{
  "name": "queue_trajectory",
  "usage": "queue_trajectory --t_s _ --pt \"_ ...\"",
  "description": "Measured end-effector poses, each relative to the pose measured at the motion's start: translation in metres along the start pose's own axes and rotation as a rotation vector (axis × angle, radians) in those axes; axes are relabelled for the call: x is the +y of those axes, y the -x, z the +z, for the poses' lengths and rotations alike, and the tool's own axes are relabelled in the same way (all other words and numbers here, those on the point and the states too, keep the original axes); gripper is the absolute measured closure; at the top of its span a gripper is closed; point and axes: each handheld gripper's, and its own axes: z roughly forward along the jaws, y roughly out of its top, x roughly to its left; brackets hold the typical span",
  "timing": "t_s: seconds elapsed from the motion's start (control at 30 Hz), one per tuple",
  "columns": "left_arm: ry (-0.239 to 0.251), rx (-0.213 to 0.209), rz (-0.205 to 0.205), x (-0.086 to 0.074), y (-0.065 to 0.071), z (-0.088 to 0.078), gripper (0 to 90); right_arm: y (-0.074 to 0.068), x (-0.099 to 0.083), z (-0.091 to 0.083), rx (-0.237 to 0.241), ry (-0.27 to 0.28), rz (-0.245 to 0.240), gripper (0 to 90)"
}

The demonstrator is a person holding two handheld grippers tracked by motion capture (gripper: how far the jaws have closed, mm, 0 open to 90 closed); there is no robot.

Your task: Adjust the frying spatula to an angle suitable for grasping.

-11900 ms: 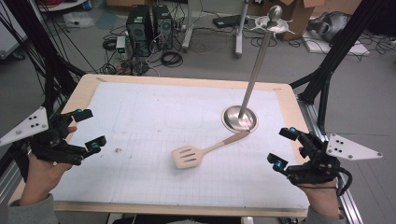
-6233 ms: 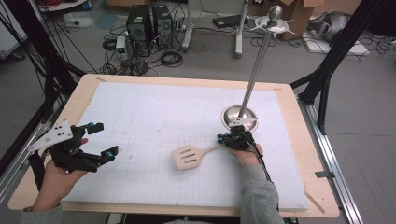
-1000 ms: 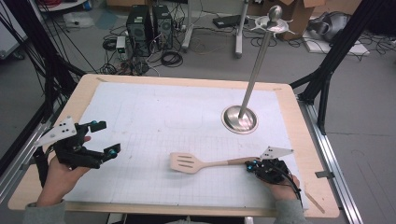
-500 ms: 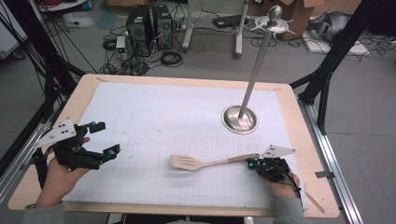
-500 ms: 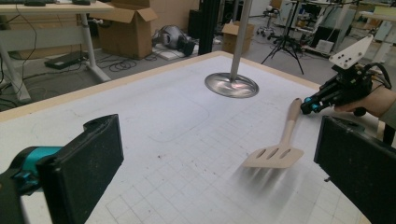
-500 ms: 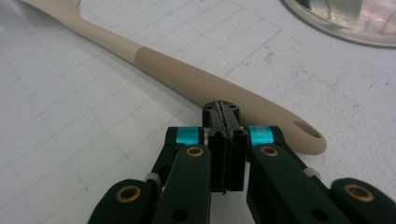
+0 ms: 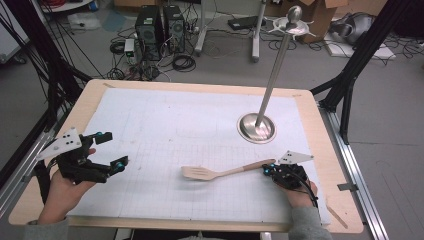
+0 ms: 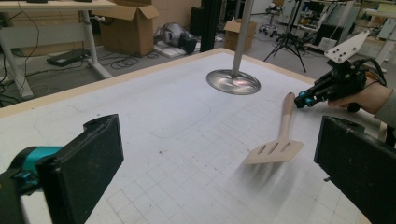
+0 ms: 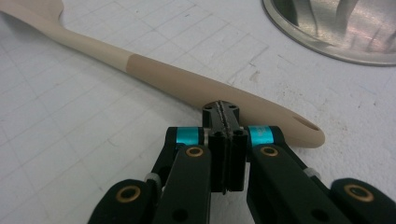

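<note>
Since the earliest frame, the wooden spatula [image 7: 220, 172] has been shifted from a slant beside the stand base toward the lower middle of the high view, and the right gripper [image 7: 270, 171] has been brought from the lower right corner to the handle's end; over the last second almost nothing has changed.

Spatula: lying flat on the white gridded surface [image 7: 165, 125], slotted blade pointing left, handle running right and slightly up in the high view. In the left gripper view, it [image 8: 280, 140] is seen at centre right, blade nearest the camera.

Right gripper: in the right gripper view, its fingers [image 9: 223, 140] are pressed fully together, nothing between them, their tips just at the near side of the spatula handle [image 9: 187, 84]; whether they touch it cannot be told.

Left gripper [image 7: 111, 150]: held at the left edge of the high view, well apart from the spatula, fingers [image 8: 84, 163] spread wide and empty.

Metal stand base [image 7: 256, 127]: upper right of the surface, pole rising from it.
</note>
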Motion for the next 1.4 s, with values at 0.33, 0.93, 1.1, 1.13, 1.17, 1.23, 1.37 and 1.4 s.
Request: queue_trajectory --t_s 0.33,0.93,1.1,1.13,1.17,1.23,1.37,1.4 --pt "0.001 0.013 -0.004 -0.001 0.000 -0.005 1.8 0.001 0.007 0.009 -0.016 -0.005 -0.013 90.0" --pt "-0.002 0.035 -0.008 -0.005 0.000 -0.012 1.8 0.003 0.026 0.033 -0.034 -0.005 -0.026 90.0" --pt "-0.001 0.039 -0.008 -0.005 0.000 -0.014 1.8 0.003 0.031 0.038 -0.041 -0.004 -0.033 90.0" --pt "-0.002 0.042 -0.008 -0.005 0.000 -0.014 1.8 0.003 0.032 0.040 -0.041 -0.004 -0.030 90.0" --pt "-0.002 0.042 -0.008 -0.005 0.000 -0.014 1.8 0.002 0.033 0.041 -0.040 -0.004 -0.027 90.0" --pt "0.000 0.045 -0.010 -0.005 -0.001 -0.016 1.8 0.003 0.035 0.044 -0.044 -0.004 -0.035 90.0" --pt "-0.001 0.047 -0.010 -0.006 -0.001 -0.017 1.8 0.003 0.038 0.048 -0.041 -0.003 -0.041 90.0" --pt "-0.002 0.048 -0.009 -0.006 -0.001 -0.017 1.8 0.003 0.039 0.049 -0.038 -0.004 -0.039 90.0"
